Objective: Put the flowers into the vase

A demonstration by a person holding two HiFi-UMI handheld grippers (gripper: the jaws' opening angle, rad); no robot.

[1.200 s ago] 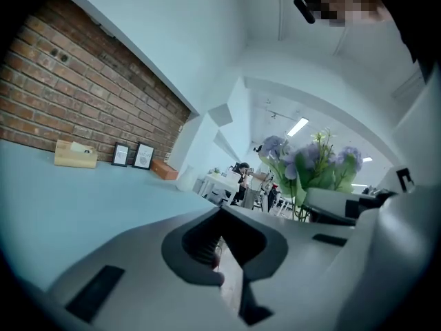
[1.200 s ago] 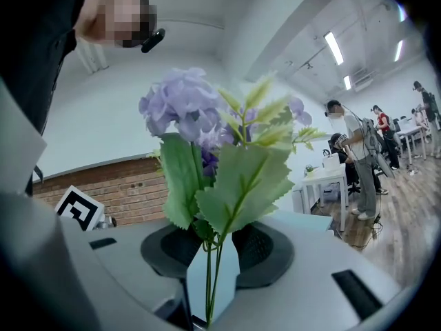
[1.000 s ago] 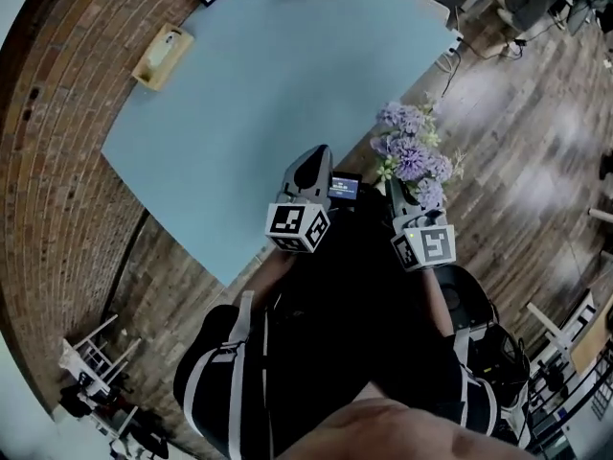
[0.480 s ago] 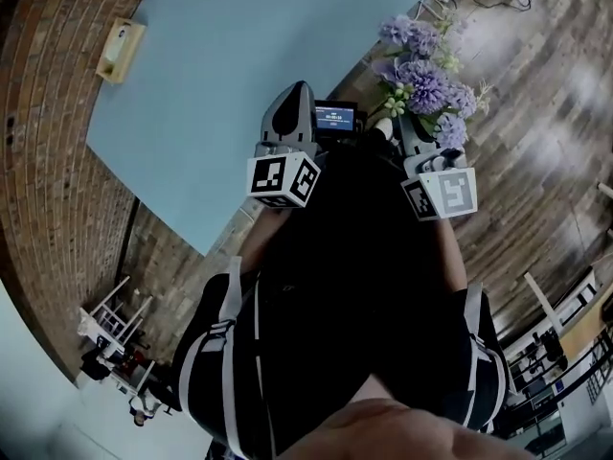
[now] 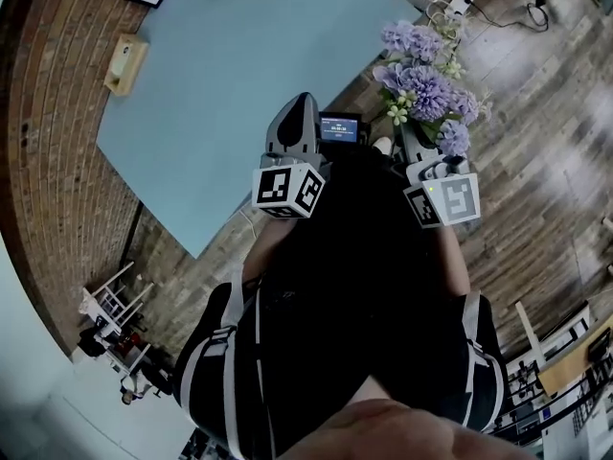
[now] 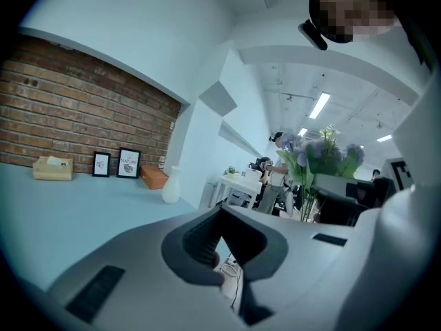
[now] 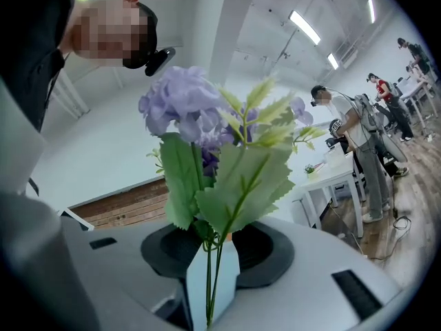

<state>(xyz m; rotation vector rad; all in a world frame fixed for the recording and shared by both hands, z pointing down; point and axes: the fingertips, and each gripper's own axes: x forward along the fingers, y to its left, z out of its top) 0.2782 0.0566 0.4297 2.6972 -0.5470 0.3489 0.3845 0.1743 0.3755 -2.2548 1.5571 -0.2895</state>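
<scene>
A: Right gripper (image 7: 210,243)?

B: Jaws clenched on the thin green stems of the bunch of purple artificial flowers (image 7: 186,109). In the head view the blooms sit at 12 o'clock of the jaws, at the 3 o'clock edge of the pale blue table (image 5: 230,75).

A: Left gripper (image 6: 220,233)?

B: Jaws pressed together, nothing between them.

A: Vase?

B: White narrow-necked vase (image 6: 170,187) stands upright at the table's far end, 11 o'clock of the left jaws. Orange box (image 6: 154,177) at its 9 o'clock.
</scene>
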